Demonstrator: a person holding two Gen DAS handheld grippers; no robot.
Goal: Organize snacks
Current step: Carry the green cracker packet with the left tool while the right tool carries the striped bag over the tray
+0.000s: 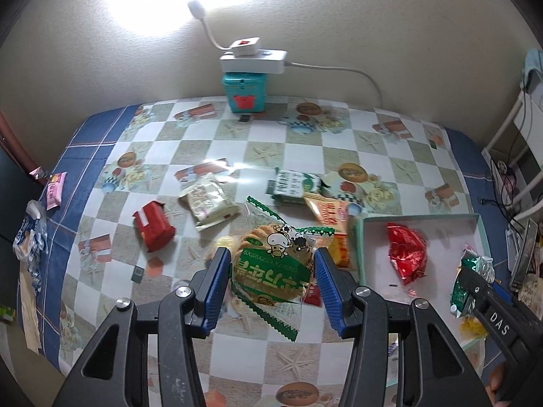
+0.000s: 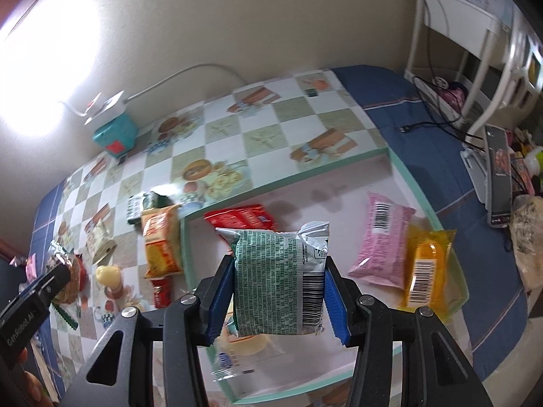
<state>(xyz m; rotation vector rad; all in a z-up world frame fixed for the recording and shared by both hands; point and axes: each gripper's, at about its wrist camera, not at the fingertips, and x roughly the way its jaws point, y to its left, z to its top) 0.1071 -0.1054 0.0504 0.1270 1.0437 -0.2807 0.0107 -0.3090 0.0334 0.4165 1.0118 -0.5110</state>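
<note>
Green and clear plastic wraps the round cracker pack (image 1: 275,264) that is clamped between the blue pads of the left gripper (image 1: 273,279) and carried above the checked tablecloth (image 1: 237,135), just outside the left wall of the shallow box (image 1: 420,218). A green-and-silver packet (image 2: 280,279) is gripped edge to edge by the right gripper (image 2: 280,293) and is held over the box interior, where a red packet (image 2: 239,217), a pink packet (image 2: 381,240) and a yellow packet (image 2: 426,268) already lie. More snacks are scattered on the cloth beyond the box's left wall, among them an orange packet (image 2: 161,244) touching that wall and a red carton (image 1: 153,227) further out. Both loads are thin, slippery wrappers pinched by their sides, so either could be squeezed out of its grip or crushed if pressure is raised. With the two grippers working close together at the box, a collision is judged possible, and the cracker pack could be dropped short of the wall.
</note>
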